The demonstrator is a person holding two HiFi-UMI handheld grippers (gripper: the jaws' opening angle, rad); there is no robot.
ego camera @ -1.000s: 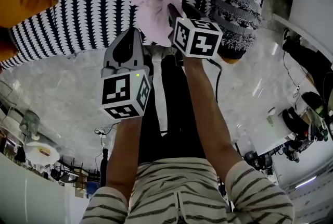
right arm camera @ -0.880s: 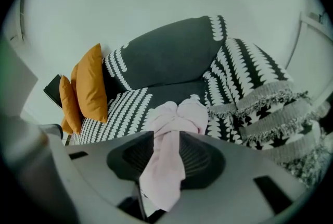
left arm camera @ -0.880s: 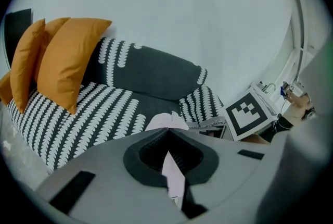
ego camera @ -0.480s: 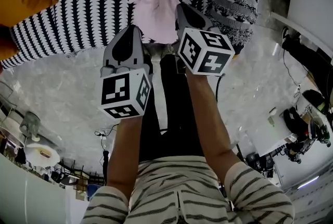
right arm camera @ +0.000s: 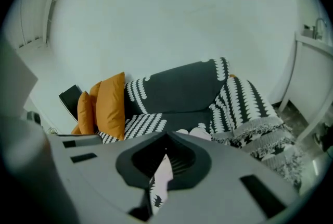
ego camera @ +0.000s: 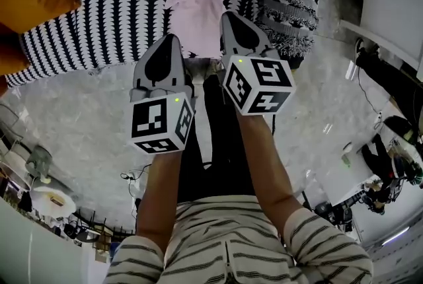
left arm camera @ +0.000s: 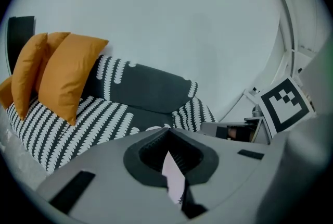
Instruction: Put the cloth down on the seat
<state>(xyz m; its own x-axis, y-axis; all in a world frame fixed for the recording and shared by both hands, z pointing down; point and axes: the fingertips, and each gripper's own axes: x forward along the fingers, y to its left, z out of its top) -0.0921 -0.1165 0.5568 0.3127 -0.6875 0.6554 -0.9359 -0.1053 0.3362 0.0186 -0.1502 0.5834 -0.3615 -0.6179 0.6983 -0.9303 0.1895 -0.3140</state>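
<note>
Black-and-white sofa (ego camera: pixel 112 12), pink cloth (ego camera: pixel 198 5) lying on its seat.
I have the left gripper (ego camera: pixel 173 39) and right gripper (ego camera: pixel 228 16) just nearer, fingers together, empty; the right's just closed.

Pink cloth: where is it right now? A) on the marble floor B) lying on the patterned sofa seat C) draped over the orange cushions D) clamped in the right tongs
B: the pink cloth lies bunched on the sofa seat, and both the right tongs, just closed on nothing, and the left tongs are off it.
</note>
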